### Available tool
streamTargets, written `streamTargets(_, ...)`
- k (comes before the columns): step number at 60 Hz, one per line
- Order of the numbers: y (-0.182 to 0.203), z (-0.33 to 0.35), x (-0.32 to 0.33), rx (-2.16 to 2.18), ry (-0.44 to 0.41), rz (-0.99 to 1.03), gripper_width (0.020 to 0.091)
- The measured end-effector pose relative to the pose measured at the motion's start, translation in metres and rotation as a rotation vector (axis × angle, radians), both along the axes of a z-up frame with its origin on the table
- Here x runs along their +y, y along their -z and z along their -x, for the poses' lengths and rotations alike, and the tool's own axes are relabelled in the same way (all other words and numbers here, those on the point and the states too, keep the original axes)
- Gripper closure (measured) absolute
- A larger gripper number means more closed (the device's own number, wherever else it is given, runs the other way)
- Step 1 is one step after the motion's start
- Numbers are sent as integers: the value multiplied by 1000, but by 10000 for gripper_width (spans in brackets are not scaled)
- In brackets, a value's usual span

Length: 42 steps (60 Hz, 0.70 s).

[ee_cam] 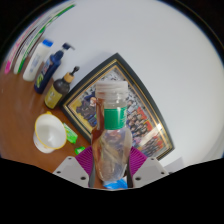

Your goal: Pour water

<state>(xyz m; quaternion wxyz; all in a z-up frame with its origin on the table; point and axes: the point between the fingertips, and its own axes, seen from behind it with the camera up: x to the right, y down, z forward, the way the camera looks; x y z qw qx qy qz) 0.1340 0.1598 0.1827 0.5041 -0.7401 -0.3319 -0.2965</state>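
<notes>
Tool (109, 172) fingers sit low in the gripper view, their magenta pads (88, 160) pressed against both sides of a clear plastic bottle with a green label band and a pale screw cap (113, 125), so the tool is clamped on it. That bottle stands upright between the fingers, its neck and cap rising above them, and its lower body shows a brownish tint through the plastic. A bit of blue shows at the bottle's base between the fingers; what it belongs to is unclear.

Just to the left of the bottle, on the brown wooden desk (22, 110), stands a pale yellow plastic cup (49, 131), open at the top and apart from the tool. A small bright green object (72, 134) lies between the cup and the bottle, too small to identify.

Behind the bottle lies a dark framed picture with a gilt border (135, 100), flat on the surface and turned at an angle, with a crowded group image inside it.

Farther off, beyond the cup, a cluster of containers stands on the desk: a dark pump bottle with a yellowish label (58, 88), and behind it a white bottle with a blue cap (39, 60) beside a dark-topped dispenser (58, 58). A white wall (150, 40) fills the background beyond them
</notes>
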Motion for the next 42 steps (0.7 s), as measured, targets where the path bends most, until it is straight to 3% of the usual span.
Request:
streamTargets(14, 62, 6, -1, 654, 73, 92, 669)
streamTargets(30, 133, -12, 6, 857, 138, 110, 655)
streamTargets(42, 128, -13, 8, 881, 110, 43, 610)
